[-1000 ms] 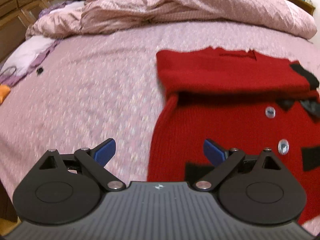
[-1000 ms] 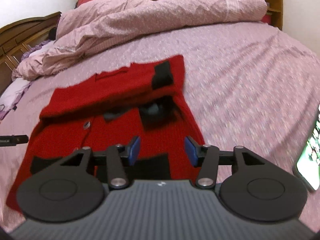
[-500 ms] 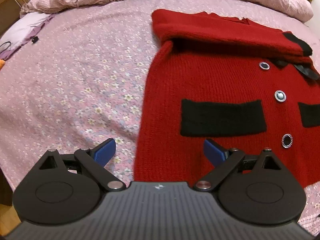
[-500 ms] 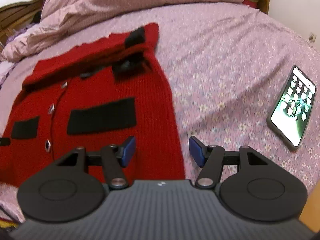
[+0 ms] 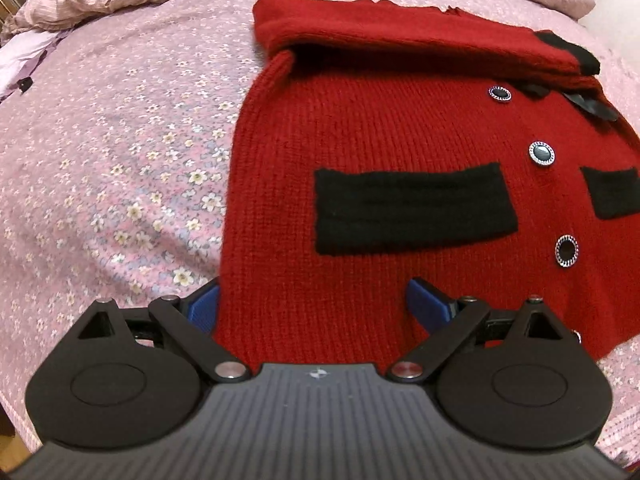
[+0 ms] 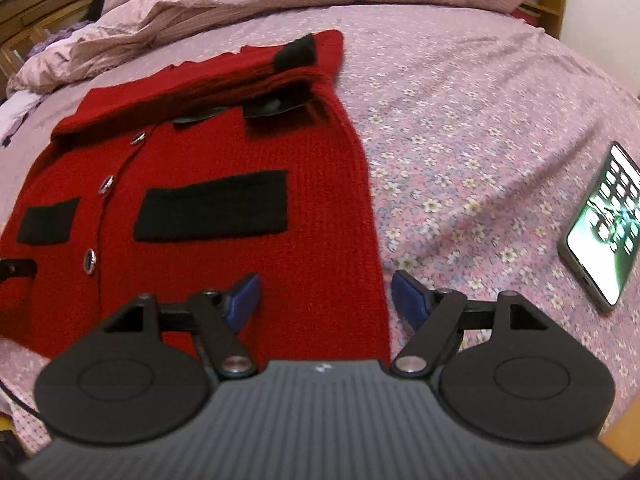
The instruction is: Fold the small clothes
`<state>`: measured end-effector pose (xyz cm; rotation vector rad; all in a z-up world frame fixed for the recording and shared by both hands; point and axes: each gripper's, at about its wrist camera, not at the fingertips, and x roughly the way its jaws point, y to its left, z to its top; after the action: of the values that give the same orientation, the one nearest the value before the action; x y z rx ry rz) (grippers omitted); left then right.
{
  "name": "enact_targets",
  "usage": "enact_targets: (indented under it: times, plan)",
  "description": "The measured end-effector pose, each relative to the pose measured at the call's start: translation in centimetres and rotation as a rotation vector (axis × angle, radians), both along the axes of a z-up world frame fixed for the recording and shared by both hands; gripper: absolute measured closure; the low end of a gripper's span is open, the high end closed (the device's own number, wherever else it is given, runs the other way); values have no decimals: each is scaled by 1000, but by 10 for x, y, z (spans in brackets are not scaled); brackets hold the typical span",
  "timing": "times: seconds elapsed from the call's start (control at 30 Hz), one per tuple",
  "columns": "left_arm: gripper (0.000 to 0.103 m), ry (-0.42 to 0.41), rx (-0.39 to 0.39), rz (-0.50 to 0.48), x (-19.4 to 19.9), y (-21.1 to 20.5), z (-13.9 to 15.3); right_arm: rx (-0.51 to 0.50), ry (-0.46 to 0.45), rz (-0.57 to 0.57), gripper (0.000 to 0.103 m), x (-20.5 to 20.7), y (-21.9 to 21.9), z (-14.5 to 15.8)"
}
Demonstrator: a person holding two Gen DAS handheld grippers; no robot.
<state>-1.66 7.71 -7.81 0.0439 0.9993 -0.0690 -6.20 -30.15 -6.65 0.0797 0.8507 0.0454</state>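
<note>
Cardigan (image 5: 360,128), red knit with black pocket patches and a row of dark buttons, lies flat on the bed (image 5: 120,140), front side up, its bottom hem toward the cameras. Its upper part carries a thick red roll running from side to side, with a black cuff at one end, so the sleeves seem already to be folded in across the chest. That much of the fold looks done; the body below is spread at full length and has not yet been doubled over.

Left hand-held gripper (image 5: 316,304) hovers over the cardigan's near left corner with its jaws wide apart, one blue pad off the edge over the sheet and the other over the knit, and nothing pressed between them. Right hand-held gripper (image 6: 324,300) stands the same way at the near right corner, its jaws having just been opening, straddling the side edge with the cloth not clamped.

What remains, by my reading, is to take both hem corners and carry the bottom up toward the rolled sleeves. A phone (image 6: 600,224) with its screen lit lies on the sheet well apart to the right.
</note>
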Motion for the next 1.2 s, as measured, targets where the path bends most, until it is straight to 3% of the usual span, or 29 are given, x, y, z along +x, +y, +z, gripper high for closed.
enact_targets:
  times: [0.2, 0.43, 0.77, 1.07, 1.2]
  plan:
    - [6, 6, -60, -19, 5, 10, 0, 68, -8, 26, 28, 1, -1, 2]
    - [7, 2, -37, -55, 1, 4, -4, 116, -24, 54, 28, 0, -2, 0]
    - [20, 16, -33, -61, -9, -5, -4, 169, -17, 93, 29, -4, -3, -2]
    - [23, 34, -71, -75, -26, 2, 1, 177, 15, 127, 42, -9, 1, -2]
    - [26, 46, -114, -71, -34, 7, 3, 194, 25, 110, 58, -10, -2, -3]
